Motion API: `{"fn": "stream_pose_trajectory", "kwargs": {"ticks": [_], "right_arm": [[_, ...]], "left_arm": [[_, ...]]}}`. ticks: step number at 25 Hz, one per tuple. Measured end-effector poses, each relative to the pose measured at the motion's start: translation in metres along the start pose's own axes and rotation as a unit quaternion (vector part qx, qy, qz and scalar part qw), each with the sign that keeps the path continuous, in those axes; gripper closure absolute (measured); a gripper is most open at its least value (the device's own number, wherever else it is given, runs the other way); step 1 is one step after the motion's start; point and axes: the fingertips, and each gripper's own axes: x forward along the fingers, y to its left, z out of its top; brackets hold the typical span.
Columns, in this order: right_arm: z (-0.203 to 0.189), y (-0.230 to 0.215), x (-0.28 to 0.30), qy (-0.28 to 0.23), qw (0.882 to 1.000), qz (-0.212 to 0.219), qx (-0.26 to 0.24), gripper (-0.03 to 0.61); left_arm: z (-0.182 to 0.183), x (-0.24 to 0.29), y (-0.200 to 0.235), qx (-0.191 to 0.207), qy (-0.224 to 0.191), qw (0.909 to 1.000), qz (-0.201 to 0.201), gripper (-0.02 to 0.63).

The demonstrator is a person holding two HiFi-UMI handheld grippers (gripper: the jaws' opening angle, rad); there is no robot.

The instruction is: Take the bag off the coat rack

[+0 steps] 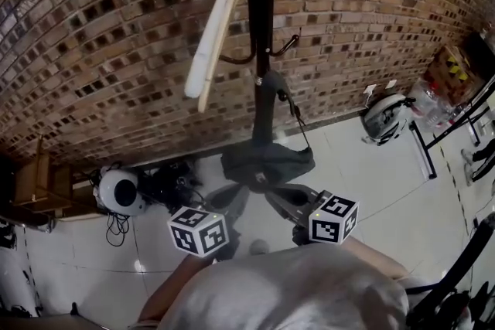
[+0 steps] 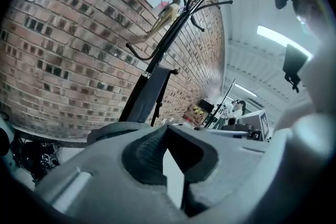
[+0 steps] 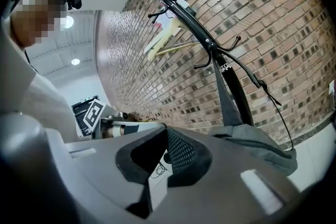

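Left gripper (image 2: 166,127) and right gripper (image 3: 166,132), jaws together and empty, near the bag (image 1: 267,162); yanking its strap (image 1: 264,108) could topple the coat rack (image 1: 260,11).

I see a pale tiled floor (image 1: 387,197); along the wall on it sit a white round object (image 1: 117,192), black cables (image 1: 116,228) and a grey-white helmet (image 1: 384,117).

The coat rack (image 1: 260,27) is black and the bag (image 1: 267,162) on it is dark grey. Behind the rack, the wall (image 1: 100,35) has red-brown and dark bricks with pale joints. Left of the rack's pole, a strip (image 1: 213,35) is cream. Under the rack, the floor (image 1: 371,174) is white tiles. The left tongs (image 2: 167,131) and right tongs (image 3: 165,131) are grey, and their cubes (image 1: 199,230) carry black-and-white squares.
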Motion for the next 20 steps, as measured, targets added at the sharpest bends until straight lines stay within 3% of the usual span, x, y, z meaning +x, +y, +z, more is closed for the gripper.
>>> {"fn": "stream_pose_trajectory", "kwargs": {"ticks": [5, 7, 12, 16, 20], "right_arm": [[0.017, -0.035, 0.016, -0.008, 1.000, -0.030, -0.001, 0.579], [0.039, -0.055, 0.021, -0.028, 0.998, -0.059, -0.025, 0.497], [0.081, -0.097, 0.040, -0.049, 0.985, -0.134, -0.098, 0.375], [0.089, -0.117, 0.060, -0.032, 0.983, -0.144, -0.111, 0.315], [0.084, -0.137, 0.079, -0.009, 0.981, -0.155, -0.120, 0.302]], "left_arm": [[0.002, 0.014, 0.025, -0.009, 0.016, 0.9998, -0.004, 0.614], [0.001, 0.016, 0.035, -0.010, 0.020, 0.9998, -0.004, 0.614], [-0.005, 0.017, 0.055, -0.025, 0.026, 0.9993, 0.001, 0.614], [-0.008, 0.014, 0.068, -0.041, 0.023, 0.9989, 0.009, 0.614], [-0.007, 0.012, 0.083, -0.051, 0.020, 0.9983, 0.018, 0.614]]}}
